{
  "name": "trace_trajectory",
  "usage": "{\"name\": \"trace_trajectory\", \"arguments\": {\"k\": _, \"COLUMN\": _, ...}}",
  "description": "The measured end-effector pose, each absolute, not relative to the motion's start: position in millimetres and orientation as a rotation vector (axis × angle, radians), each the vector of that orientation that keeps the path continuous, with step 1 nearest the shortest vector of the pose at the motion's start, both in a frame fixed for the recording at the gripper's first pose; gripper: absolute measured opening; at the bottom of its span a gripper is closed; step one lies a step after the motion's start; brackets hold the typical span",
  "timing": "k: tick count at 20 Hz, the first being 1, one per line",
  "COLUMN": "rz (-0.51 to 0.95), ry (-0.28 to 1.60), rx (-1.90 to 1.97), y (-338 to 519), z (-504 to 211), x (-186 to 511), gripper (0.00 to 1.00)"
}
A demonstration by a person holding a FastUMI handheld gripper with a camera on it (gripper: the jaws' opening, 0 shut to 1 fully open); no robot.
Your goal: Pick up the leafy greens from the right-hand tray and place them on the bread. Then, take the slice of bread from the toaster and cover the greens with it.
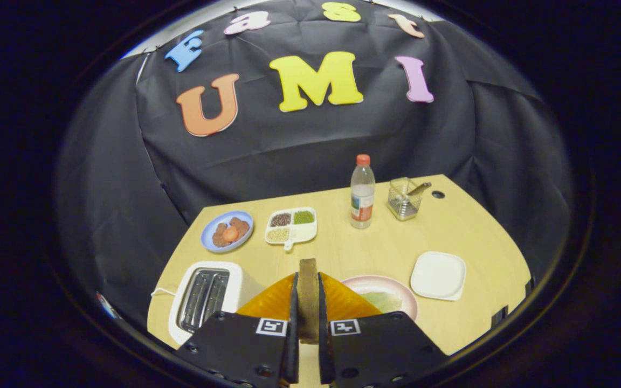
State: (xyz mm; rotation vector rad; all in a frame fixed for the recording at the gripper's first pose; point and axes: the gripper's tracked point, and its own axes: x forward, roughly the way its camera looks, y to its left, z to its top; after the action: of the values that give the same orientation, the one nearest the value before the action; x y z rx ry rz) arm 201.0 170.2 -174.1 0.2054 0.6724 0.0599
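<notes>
Jaws of the gripper [308, 302] clamped on the brown bread slice [308, 293], white toaster [202, 299] empty; next, lower it over pale greens [383, 299] on the pink plate [405, 299].

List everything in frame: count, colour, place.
table: 1, light wood, under everything
toaster: 1, white, left of the fingers, slots empty
bread slice: 1, brown, on edge between the fingers
pink plate: 1, right of the fingers, greens on it
white tray: 1, right of pink plate
blue plate: 1, brown and orange food, far left
divided dish: 1, white, beside blue plate
bottle: 1, clear, red cap, far side
wire basket: 1, right of bottle
gripper: 1, black with orange fingers, shut on bread slice
</notes>
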Motion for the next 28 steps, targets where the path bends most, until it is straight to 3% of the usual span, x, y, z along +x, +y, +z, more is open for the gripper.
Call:
{"name": "trace_trajectory", "arguments": {"k": 9, "rz": 0.069, "ry": 0.726, "rx": 0.358, "y": 132, "z": -244, "x": 218, "gripper": 0.15}}
{"name": "trace_trajectory", "arguments": {"k": 20, "rz": 0.045, "ry": 0.679, "rx": 0.264, "y": 89, "z": -283, "x": 215, "gripper": 0.15}}
{"name": "trace_trajectory", "arguments": {"k": 21, "rz": 0.036, "ry": 0.674, "rx": 0.234, "y": 85, "z": -286, "x": 215, "gripper": 0.22}}
{"name": "trace_trajectory", "arguments": {"k": 25, "rz": 0.006, "ry": 0.658, "rx": 0.183, "y": 76, "z": -295, "x": 215, "gripper": 0.23}}
{"name": "trace_trajectory", "arguments": {"k": 27, "rz": -0.003, "ry": 0.66, "rx": 0.173, "y": 70, "z": -301, "x": 215, "gripper": 0.33}}
{"name": "trace_trajectory", "arguments": {"k": 28, "rz": -0.004, "ry": 0.661, "rx": 0.168, "y": 68, "z": -304, "x": 214, "gripper": 0.33}}
